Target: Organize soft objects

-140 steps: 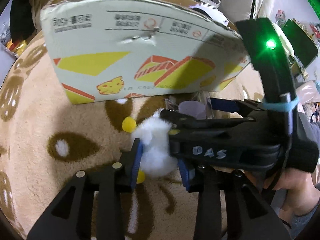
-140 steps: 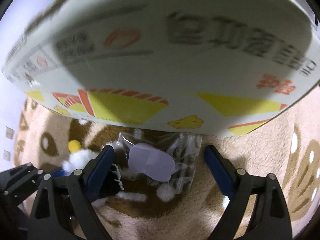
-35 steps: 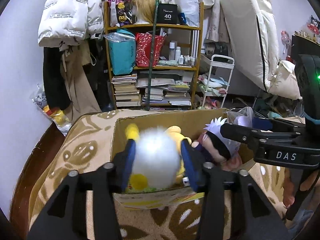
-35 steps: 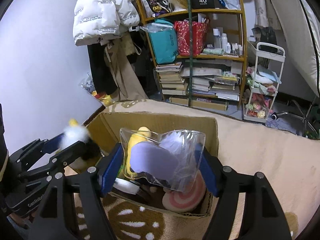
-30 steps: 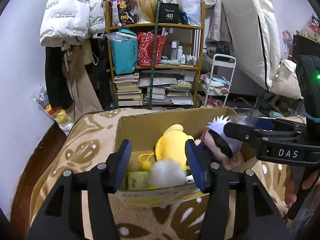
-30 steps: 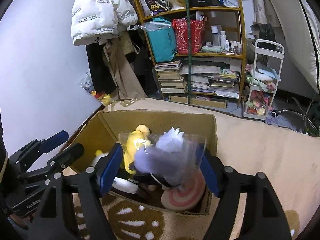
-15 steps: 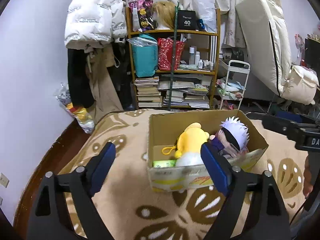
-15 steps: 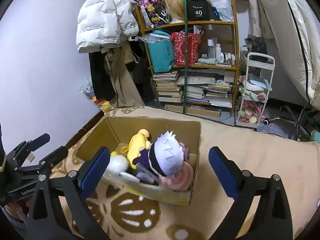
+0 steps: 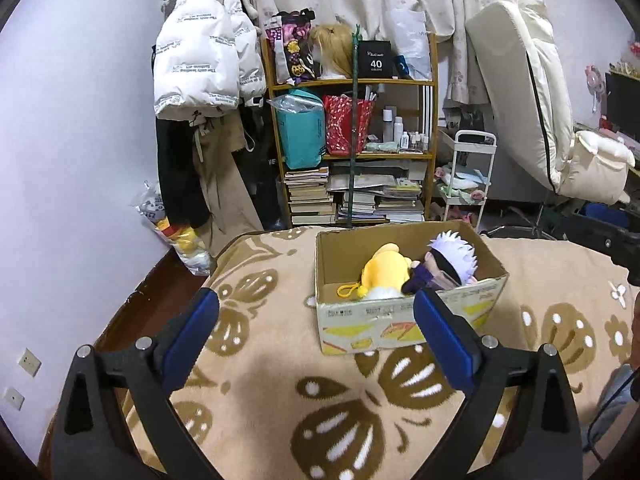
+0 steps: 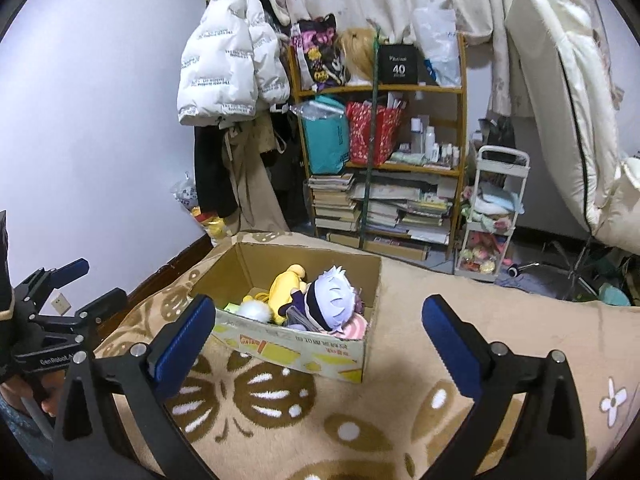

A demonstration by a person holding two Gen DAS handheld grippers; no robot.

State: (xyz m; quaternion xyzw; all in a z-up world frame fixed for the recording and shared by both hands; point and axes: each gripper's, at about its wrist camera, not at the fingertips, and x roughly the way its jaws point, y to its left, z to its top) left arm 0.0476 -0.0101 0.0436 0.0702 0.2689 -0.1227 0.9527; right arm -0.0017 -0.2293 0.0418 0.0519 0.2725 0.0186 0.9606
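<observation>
Both tongs, left (image 9: 316,316) and right (image 10: 314,322), have just spread wide and hold nothing; your cardboard box (image 9: 404,320) of plush toys (image 9: 386,270) sits ahead, below both, slightly nearer the left.

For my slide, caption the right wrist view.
Open right gripper hangs empty above a patterned blanket, facing a cardboard box holding a yellow plush and a white-haired doll.
</observation>
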